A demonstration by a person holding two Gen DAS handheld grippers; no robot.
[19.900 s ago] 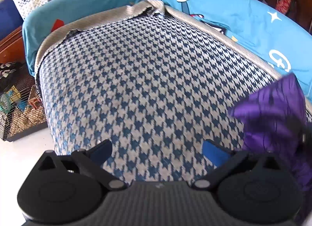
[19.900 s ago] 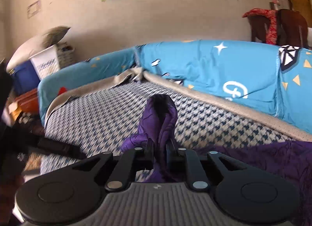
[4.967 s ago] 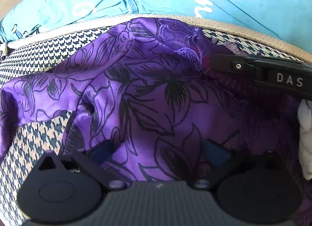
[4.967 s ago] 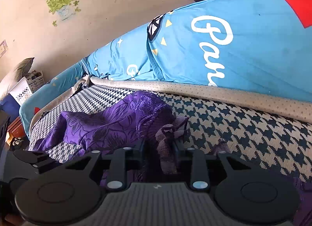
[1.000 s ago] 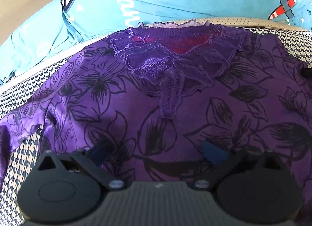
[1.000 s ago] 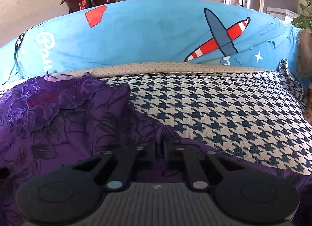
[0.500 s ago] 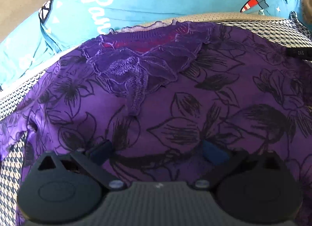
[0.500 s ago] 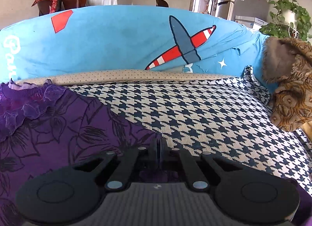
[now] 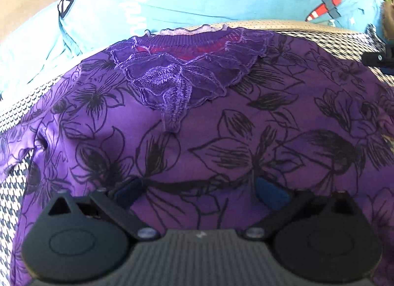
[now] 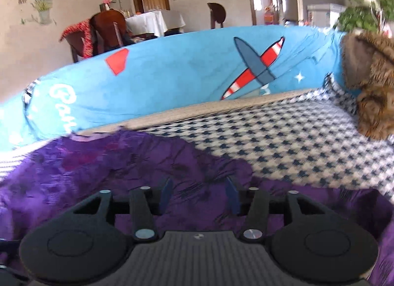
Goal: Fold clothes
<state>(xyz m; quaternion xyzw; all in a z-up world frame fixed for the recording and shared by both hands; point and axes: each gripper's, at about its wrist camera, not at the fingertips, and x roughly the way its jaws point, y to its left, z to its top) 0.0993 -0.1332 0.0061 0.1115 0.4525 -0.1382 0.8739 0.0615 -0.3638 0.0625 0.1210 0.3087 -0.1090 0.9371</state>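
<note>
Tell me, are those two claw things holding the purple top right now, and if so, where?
Nothing is held. Both the left gripper and the right gripper are open above the purple top, lying flat.

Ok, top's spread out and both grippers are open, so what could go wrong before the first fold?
The purple floral satin top looks slippery, so a shallow pinch may slide off. Its left side is bunched over the houndstooth sofa cover, so folding now could lock in creases. The lace collar might snag on the left gripper.
</note>
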